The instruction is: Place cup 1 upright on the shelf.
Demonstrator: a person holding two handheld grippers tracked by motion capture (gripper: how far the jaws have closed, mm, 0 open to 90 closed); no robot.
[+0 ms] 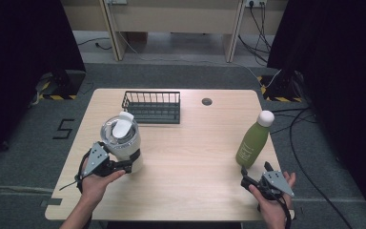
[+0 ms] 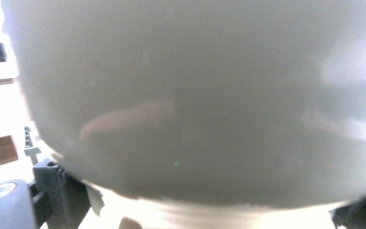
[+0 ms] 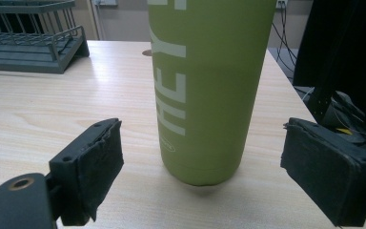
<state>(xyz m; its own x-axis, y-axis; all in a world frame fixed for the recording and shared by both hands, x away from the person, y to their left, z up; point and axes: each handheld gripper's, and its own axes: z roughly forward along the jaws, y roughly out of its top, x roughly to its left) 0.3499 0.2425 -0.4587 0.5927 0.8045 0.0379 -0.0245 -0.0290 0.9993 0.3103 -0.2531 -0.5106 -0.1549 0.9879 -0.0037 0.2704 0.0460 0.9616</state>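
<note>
A white lidded cup with a clear top and a white flip tab is at the table's left; its pale wall is right against the left gripper view's camera. My left gripper is shut on its lower body from the near side, a black jaw showing at each bottom corner of the left gripper view. A green bottle with a white cap stands upright at the right. My right gripper sits just in front of it, open. In the right gripper view the pads flank the bottle without touching.
A black wire rack stands at the back middle of the wooden table and shows at the far left in the right gripper view. A round grommet is set near the far edge. Cables lie on the floor at the right.
</note>
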